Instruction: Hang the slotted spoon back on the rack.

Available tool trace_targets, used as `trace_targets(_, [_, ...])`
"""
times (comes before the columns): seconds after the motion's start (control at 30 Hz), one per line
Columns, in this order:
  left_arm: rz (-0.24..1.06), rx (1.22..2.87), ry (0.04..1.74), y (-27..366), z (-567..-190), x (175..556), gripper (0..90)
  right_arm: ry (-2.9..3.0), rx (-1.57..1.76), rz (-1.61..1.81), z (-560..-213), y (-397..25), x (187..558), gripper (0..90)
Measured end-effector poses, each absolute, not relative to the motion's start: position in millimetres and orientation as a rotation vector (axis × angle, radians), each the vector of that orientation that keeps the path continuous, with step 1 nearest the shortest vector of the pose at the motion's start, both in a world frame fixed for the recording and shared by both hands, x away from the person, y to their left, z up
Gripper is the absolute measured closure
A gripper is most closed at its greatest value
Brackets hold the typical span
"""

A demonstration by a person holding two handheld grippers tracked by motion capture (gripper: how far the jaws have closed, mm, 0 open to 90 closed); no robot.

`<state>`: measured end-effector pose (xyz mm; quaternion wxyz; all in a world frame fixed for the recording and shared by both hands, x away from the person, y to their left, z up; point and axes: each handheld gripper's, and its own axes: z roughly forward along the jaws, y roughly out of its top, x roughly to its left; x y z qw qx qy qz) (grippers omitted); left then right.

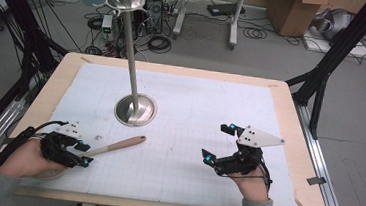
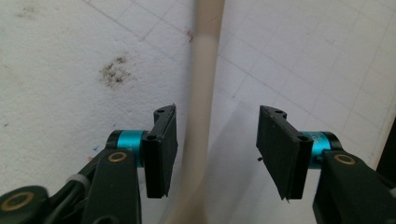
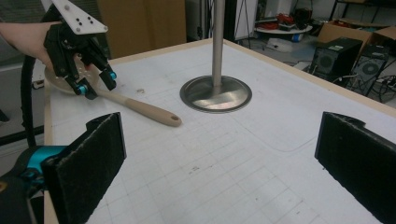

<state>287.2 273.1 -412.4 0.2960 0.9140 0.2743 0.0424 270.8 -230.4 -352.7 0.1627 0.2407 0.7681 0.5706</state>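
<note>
Left gripper view: open fingers [image 2: 164, 154] straddle spoon handle [image 2: 201, 93]

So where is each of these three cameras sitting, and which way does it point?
High view: above the person's side, looking down on the table; both forearms and the left gripper and right gripper show.
Left gripper view: on the left gripper, looking down between its open fingers at the wooden spoon.
Right gripper view: on the right gripper, looking across the table at the metal stand.
All three share the spoon.
</note>
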Motion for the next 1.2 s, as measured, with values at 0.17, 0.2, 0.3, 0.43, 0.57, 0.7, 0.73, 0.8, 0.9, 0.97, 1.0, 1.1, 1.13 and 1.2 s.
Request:
trace_targets(0.17, [0.123,2.464,0.752,272.8,-414.2,288.9,53.8,2.191,0.684,1.627,-352.7,-230.1,270.9,0.9])
trace_targets(0.2, [0.122,2.472,0.752,273.0,-414.4,289.0,54.4,2.19,0.674,1.625,-352.7,-230.1,271.3,0.9])
trace_targets(0.3, [0.13,2.483,0.762,273.3,-416.0,288.7,56.9,2.197,0.684,1.626,-352.7,-229.4,270.5,0.9])
trace_targets(0.43, [0.142,2.484,0.779,275.1,-417.1,289.4,60.9,2.196,0.679,1.625,-352.7,-229.3,270.4,0.9])
trace_targets(0.57, [0.155,2.502,0.773,273.9,-416.8,288.9,65.2,2.197,0.68,1.624,-352.7,-229.2,270.5,0.8])
trace_targets(0.7, [0.163,2.496,0.774,274.2,-417.5,289.0,69.3,2.197,0.68,1.623,-352.7,-229.4,270.4,0.9])
trace_targets(0.73, [0.163,2.496,0.771,274.1,-417.6,288.7,69.7,2.197,0.681,1.624,-352.8,-229.3,270.4,0.9])
trace_targets(0.8, [0.17,2.5,0.76,273.4,-417.6,287.5,71.3,2.198,0.68,1.623,-352.8,-229.1,270.5,0.9])
trace_targets(0.9, [0.181,2.512,0.734,272.5,-417.5,286.4,74.1,2.2,0.679,1.62,-352.9,-228.7,270.5,0.9])
trace_targets(0.97, [0.189,2.509,0.735,272.1,-417.7,285.5,74.9,2.203,0.684,1.619,-352.9,-228.4,270.3,0.9])
trace_targets(1.0, [0.194,2.512,0.727,272.3,-417.8,285.4,74.9,2.204,0.685,1.619,-353.0,-228.3,270.2,0.9])
trace_targets(1.1, [0.211,2.518,0.719,272.0,-417.7,283.9,75.1,2.204,0.684,1.617,-353.1,-228.2,270.4,0.9])
trace_targets(1.13, [0.22,2.516,0.718,271.6,-417.9,283.3,75.2,2.203,0.685,1.616,-353.2,-227.9,270.5,0.9])
trace_targets(1.2, [0.235,2.52,0.714,270.9,-417.8,281.7,75.6,2.205,0.677,1.616,-353.4,-227.6,270.9,0.9])
